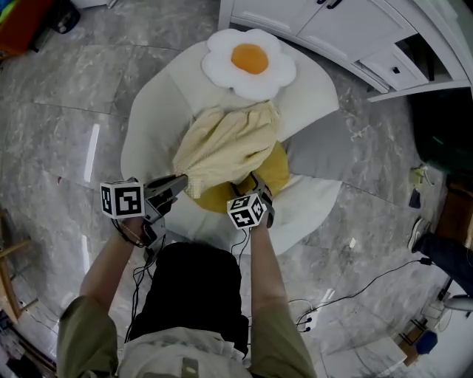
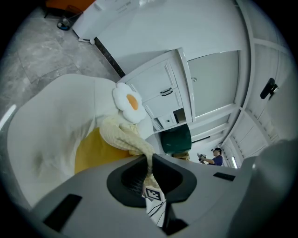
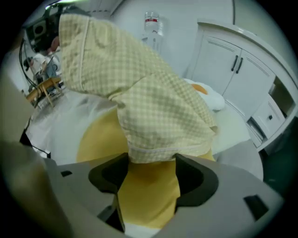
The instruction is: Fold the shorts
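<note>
Pinching the shorts (image 1: 225,144), the left gripper (image 1: 179,183) holds them over the cushion (image 1: 279,168); the right gripper (image 1: 256,183) stands wide open at their hem.

The pale yellow checked cloth shorts (image 3: 149,97) are a thin woven fabric, matt, soft and creased, with a fine gingham weave and a stitched hem. The round mustard-yellow cushion (image 3: 95,137) looks like smooth matt cloth. The white fried-egg-shaped plush pillow (image 1: 250,63) is fluffy, with a fuzzy orange yolk. The big white padded seat (image 1: 151,118) has a smooth fabric cover with a faint sheen. The grey veined stone-look floor (image 1: 66,111) is polished and glossy, throwing back bright streaks of light. The white panelled cabinets (image 1: 295,18) are smooth and satin-painted. The left gripper (image 2: 150,172) and right gripper (image 3: 151,160) have smooth matt grey plastic bodies with matt black jaw linings, ribbed in the left one.
</note>
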